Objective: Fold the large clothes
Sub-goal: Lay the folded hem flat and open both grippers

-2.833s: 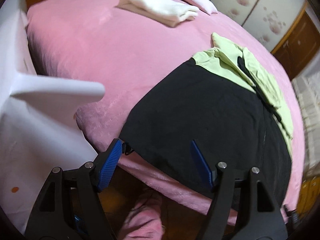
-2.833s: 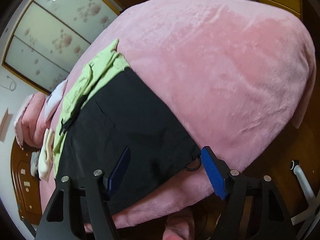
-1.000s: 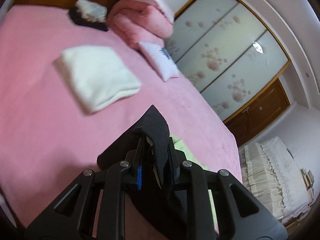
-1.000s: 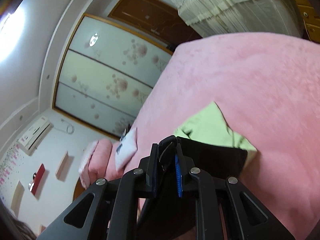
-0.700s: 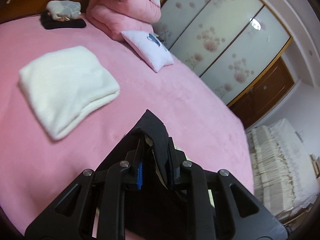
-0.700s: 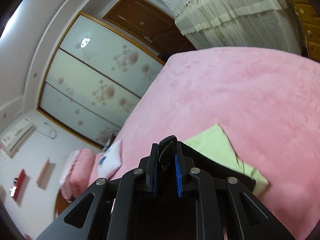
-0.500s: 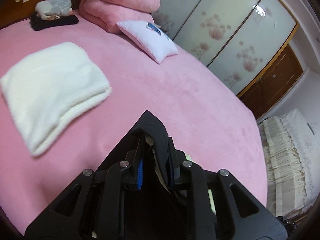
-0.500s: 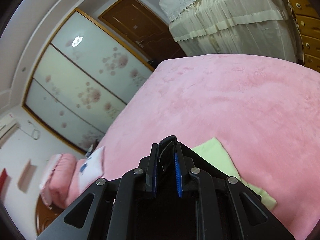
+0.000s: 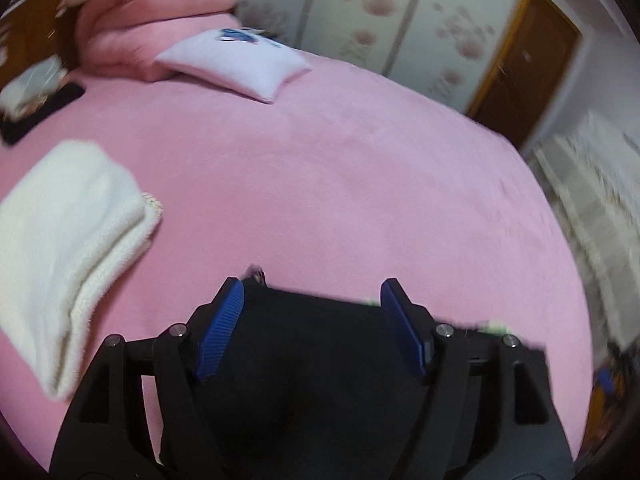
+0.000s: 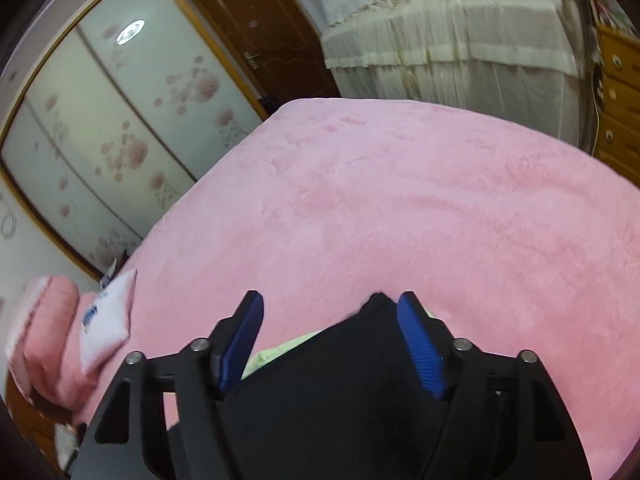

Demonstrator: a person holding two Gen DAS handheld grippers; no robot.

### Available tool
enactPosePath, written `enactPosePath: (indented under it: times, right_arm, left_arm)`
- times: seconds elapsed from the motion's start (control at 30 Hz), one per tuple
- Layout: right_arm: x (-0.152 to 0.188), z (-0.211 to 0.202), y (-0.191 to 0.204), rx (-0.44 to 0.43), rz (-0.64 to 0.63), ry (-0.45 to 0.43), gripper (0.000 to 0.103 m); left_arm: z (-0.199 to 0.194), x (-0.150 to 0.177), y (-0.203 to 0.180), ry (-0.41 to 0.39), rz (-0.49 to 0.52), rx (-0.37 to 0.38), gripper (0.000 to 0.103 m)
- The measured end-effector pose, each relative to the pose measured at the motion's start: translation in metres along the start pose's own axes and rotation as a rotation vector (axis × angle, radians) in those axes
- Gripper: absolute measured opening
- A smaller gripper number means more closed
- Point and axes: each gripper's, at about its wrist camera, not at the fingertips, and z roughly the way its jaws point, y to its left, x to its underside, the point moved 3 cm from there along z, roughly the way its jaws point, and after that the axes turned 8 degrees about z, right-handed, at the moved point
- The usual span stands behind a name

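Note:
The black garment with pale green trim [image 9: 312, 344] lies folded over on the pink bed [image 9: 320, 168]. Its far edge runs just below my left gripper [image 9: 314, 300], whose jaws are opening, the blue pads apart and pressing on nothing. In the right wrist view the same black garment [image 10: 340, 380] shows a strip of green trim [image 10: 276, 350] at its left, and one corner peaks beside the right pad. My right gripper [image 10: 332, 314] also has its jaws opening over the cloth, with no grip on it.
A folded white towel [image 9: 64, 240] lies on the bed to the left. A white pillow [image 9: 236, 64] and a rolled pink quilt [image 9: 152, 28] sit at the head. Sliding wardrobe doors [image 10: 100, 120], a wooden door [image 10: 256, 36] and a draped bed [image 10: 460, 40] stand beyond.
Both grippers carried the black hem forward across the bed and lowered it. Half a second ago each was shut on the cloth; now both stand apart and the garment lies released.

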Motion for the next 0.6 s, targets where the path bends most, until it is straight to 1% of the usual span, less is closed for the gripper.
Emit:
enactPosePath:
  times: [0.03,0.13,0.2,0.23,0.27,0.3,0.33,0.37,0.4,0.43,0.47,0.5,0.6]
  right_arm:
    - [0.007,0.005,0.006,-0.004,-0.024,0.025,0.071]
    - [0.037,0.018,0.016,-0.042,-0.103,0.138,0.071]
    - [0.068,0.026,0.028,-0.082,-0.184,0.229,0.069]
    - [0.084,0.030,0.032,-0.104,-0.229,0.273,0.061]
    - [0.101,0.032,0.037,-0.125,-0.275,0.314,0.048]
    - [0.120,0.035,0.041,-0.144,-0.329,0.356,0.039]
    - [0.141,0.036,0.044,-0.170,-0.380,0.396,0.024]
    - [0.160,0.038,0.045,-0.189,-0.418,0.437,0.017]
    - [0.178,0.039,0.045,-0.208,-0.439,0.486,0.015]
    - [0.190,0.040,0.044,-0.226,-0.450,0.526,0.010]
    - [0.206,0.043,0.042,-0.251,-0.456,0.583,0.008]
    - [0.219,0.045,0.041,-0.261,-0.460,0.627,0.008]
    - [0.249,0.056,0.034,-0.267,-0.485,0.729,0.007]
  left_arm:
    - [-0.006,0.008,-0.003,0.010,0.017,0.009,0.068]
    - [-0.010,0.033,-0.029,0.075,0.092,0.060,0.068]
    - [-0.015,0.058,-0.047,0.111,0.135,0.096,0.068]
    - [-0.018,0.073,-0.056,0.130,0.150,0.119,0.066]
    - [-0.020,0.087,-0.062,0.150,0.157,0.141,0.063]
    - [-0.021,0.099,-0.068,0.173,0.153,0.164,0.053]
    - [-0.022,0.112,-0.074,0.201,0.146,0.189,0.042]
    - [-0.020,0.124,-0.080,0.234,0.138,0.213,0.038]
    - [-0.021,0.135,-0.085,0.263,0.135,0.228,0.030]
    - [-0.021,0.150,-0.092,0.303,0.133,0.244,0.027]
    - [-0.019,0.162,-0.097,0.337,0.133,0.253,0.027]
    - [-0.019,0.173,-0.100,0.368,0.129,0.260,0.026]
    - [-0.012,0.205,-0.107,0.449,0.130,0.257,0.023]
